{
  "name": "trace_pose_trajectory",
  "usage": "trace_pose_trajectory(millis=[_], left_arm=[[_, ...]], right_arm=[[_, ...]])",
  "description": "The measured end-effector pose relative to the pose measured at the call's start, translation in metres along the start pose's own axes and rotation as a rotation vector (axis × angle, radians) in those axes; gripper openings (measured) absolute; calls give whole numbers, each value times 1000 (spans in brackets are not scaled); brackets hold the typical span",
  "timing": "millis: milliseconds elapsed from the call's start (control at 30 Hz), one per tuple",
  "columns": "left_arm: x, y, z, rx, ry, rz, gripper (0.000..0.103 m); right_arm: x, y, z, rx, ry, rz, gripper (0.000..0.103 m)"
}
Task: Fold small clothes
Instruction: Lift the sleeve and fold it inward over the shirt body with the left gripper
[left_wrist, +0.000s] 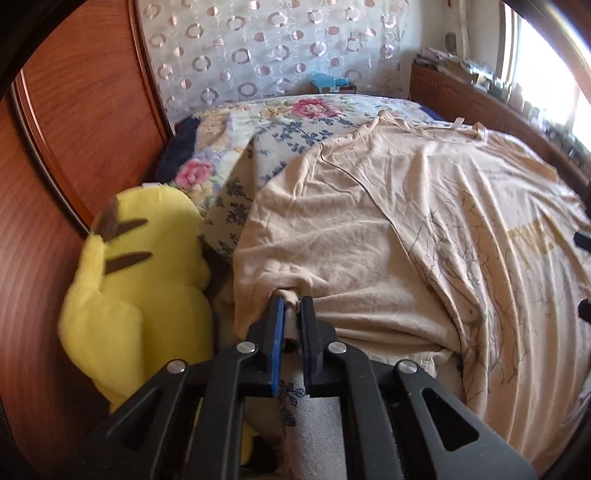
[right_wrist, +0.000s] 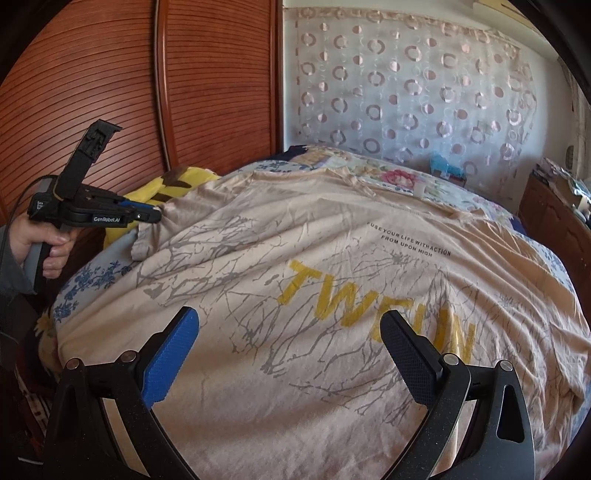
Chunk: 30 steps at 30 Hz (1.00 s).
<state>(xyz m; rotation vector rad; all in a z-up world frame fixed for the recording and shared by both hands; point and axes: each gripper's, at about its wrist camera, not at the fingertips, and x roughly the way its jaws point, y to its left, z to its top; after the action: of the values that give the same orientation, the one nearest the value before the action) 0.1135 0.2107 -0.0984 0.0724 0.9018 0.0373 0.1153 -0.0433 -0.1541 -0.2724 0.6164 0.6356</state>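
Two grippers we hold: our left gripper (left_wrist: 291, 304) is clamped on the shirt's (right_wrist: 332, 295) sleeve hem, our right gripper (right_wrist: 288, 354) gapes above its print. Shirt lies flat across the bed (right_wrist: 92, 280), collar toward the curtain (right_wrist: 406, 92), hem nearest us.

On the beige T-shirt (right_wrist: 332, 295), ahead of the open right tongs (right_wrist: 290, 354), large yellow letters read "TWFUN", the middle ones uncertain. Beyond them, small dark print reads "FUSE YOUR LIFE WITH ACTION" over "FROM UPON HIGH". The left tongs (right_wrist: 157, 215), off to the left and closed on the shirt's sleeve, carry white lettering "GenRobot.AI" on their body.
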Motion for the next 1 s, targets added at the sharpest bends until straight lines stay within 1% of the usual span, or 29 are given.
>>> trace_pose_trajectory(millis=[200,300,400,500,600,633,700,733,767,800,867,933,1000], left_arm=[[-28,-25,21,86,-91,19,2],[-38,-41,36,116,-123,-20,2],[-46,-65,56,155,-149,-77,2],[-51,-91,72,190,-166,-120,3],[-54,-112,83,216,-166,-157,6],[-54,-115,84,217,-163,-172,8],[-55,-117,85,207,-159,-188,18],[-57,-116,85,195,-163,-198,31],[-60,-115,84,183,-169,-209,41],[-62,-111,82,169,-172,-221,43],[-65,-101,77,142,-170,-216,53],[-65,-88,66,100,-168,-204,56],[-62,-77,53,65,-156,-195,56]], right_arm=[[-3,1,-1,-7,-20,-7,100],[-3,-1,-2,-3,-23,-4,100],[-2,-3,-2,7,-22,-1,100],[-2,-4,-3,11,-20,3,100],[-2,-5,-3,13,-18,4,100],[-2,-6,-3,16,-18,6,100],[-2,-8,-3,25,-18,10,100],[-2,-9,-3,28,-18,12,100],[-1,-10,-3,33,-18,16,100],[-1,-11,-3,38,-18,19,100],[0,-13,-3,43,-18,23,100],[0,-12,-3,45,-19,24,100],[0,-12,-3,44,-19,24,100]])
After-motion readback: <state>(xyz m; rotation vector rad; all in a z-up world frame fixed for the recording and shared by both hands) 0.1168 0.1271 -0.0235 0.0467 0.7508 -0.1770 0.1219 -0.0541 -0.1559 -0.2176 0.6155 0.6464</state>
